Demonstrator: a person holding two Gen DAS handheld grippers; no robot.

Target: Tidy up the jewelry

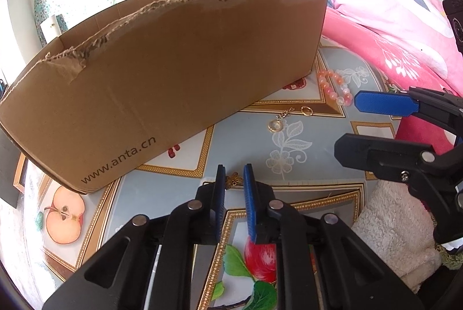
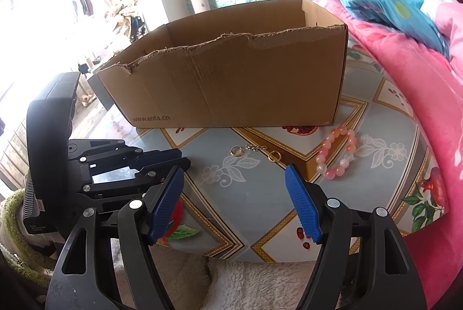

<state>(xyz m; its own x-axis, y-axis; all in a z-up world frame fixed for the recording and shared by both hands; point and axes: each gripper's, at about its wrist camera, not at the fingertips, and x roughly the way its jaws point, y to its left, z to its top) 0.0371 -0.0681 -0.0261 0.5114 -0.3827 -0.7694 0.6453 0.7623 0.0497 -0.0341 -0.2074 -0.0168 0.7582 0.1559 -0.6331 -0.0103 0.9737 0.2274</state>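
An open brown cardboard box [image 1: 162, 84] marked www.anta.cn stands on the patterned table; it also shows in the right wrist view [image 2: 231, 84]. A pink bead bracelet [image 1: 332, 87] [image 2: 338, 153] lies right of the box. A gold ring [image 1: 306, 111] [image 2: 272, 156] and a gold pendant on a short chain [image 1: 276, 123] [image 2: 237, 150] lie in front of the box. My left gripper [image 1: 234, 179] has its jaws nearly shut around a small bronze flower-shaped piece [image 1: 233, 179]. My right gripper [image 2: 234, 179] is open and empty, near the ring.
A pink quilt [image 2: 419, 78] and a blue quilt [image 2: 385, 0] lie along the table's right side. A white fleece sleeve [image 1: 387, 229] is at the near edge. The tablecloth [image 2: 260, 194] has fruit prints.
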